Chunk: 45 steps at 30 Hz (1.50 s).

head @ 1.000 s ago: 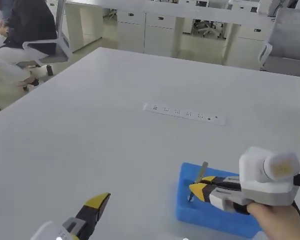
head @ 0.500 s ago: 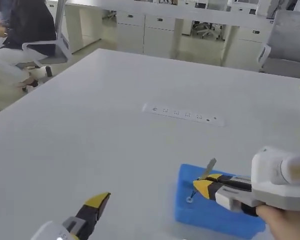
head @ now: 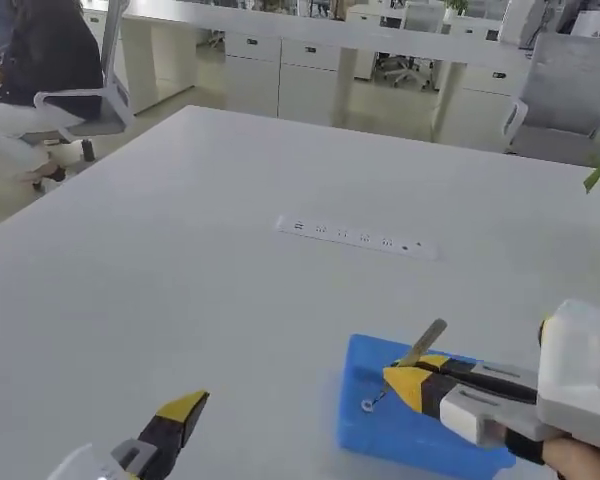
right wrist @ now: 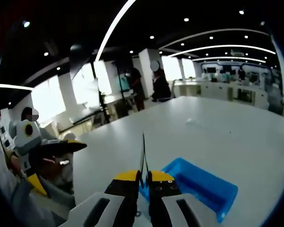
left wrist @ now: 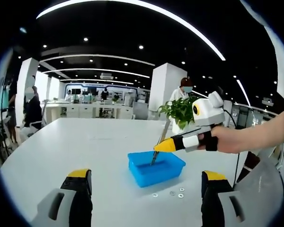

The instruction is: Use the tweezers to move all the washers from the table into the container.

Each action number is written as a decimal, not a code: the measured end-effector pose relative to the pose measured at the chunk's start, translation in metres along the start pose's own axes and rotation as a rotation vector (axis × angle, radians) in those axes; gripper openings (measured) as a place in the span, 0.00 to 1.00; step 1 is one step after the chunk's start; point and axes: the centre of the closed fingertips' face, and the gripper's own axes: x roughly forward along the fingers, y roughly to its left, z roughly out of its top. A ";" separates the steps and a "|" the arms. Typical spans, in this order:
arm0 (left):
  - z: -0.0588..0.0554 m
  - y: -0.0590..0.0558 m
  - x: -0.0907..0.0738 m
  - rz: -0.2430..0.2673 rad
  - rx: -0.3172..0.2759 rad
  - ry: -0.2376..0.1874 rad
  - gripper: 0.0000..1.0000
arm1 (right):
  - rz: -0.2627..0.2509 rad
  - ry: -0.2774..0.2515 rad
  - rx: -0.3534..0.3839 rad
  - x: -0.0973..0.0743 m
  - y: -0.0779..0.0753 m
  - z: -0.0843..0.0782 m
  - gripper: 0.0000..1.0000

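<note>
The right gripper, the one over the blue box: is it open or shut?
Shut: the right gripper clamps the tweezers, jaws nearly touching.

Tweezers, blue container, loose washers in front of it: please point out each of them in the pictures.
tweezers (head: 427, 342), head view, on the grey upper end.
blue container (left wrist: 154, 178), left gripper view, on its front wall.
washers (left wrist: 172, 193), left gripper view, on one washer in the middle of the group.

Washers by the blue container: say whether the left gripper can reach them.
Probably yes: the washers lie on bare table ahead of the open left gripper, before the container; the right gripper holds the tweezers above it.
</note>
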 end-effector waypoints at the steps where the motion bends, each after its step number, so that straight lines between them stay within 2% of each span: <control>1: 0.004 0.001 -0.001 0.000 -0.020 -0.022 0.97 | 0.004 0.003 0.005 -0.001 0.003 -0.003 0.04; 7: 0.004 0.002 -0.001 0.006 -0.035 -0.027 0.96 | 0.025 0.063 0.043 0.001 0.014 -0.037 0.04; 11: 0.003 0.000 -0.001 -0.002 -0.021 -0.016 0.95 | 0.024 0.105 0.055 0.006 0.013 -0.057 0.04; 14: 0.002 -0.001 -0.001 -0.004 -0.019 -0.016 0.93 | 0.020 0.118 0.069 0.010 0.010 -0.066 0.04; 21: -0.001 0.000 -0.001 -0.002 -0.018 0.001 0.93 | 0.016 0.141 0.084 0.019 0.008 -0.076 0.04; 26: -0.004 -0.001 0.000 -0.008 -0.014 0.014 0.94 | 0.024 0.170 0.047 0.022 0.010 -0.082 0.04; 37: -0.006 -0.001 0.000 -0.007 -0.019 0.022 0.93 | 0.034 0.183 -0.013 0.020 0.014 -0.083 0.05; 40: -0.006 -0.001 0.000 -0.009 -0.019 0.025 0.93 | 0.062 0.205 -0.062 0.019 0.022 -0.086 0.05; 45: -0.007 -0.001 0.001 -0.009 -0.014 0.029 0.92 | 0.070 0.234 -0.154 0.019 0.028 -0.088 0.05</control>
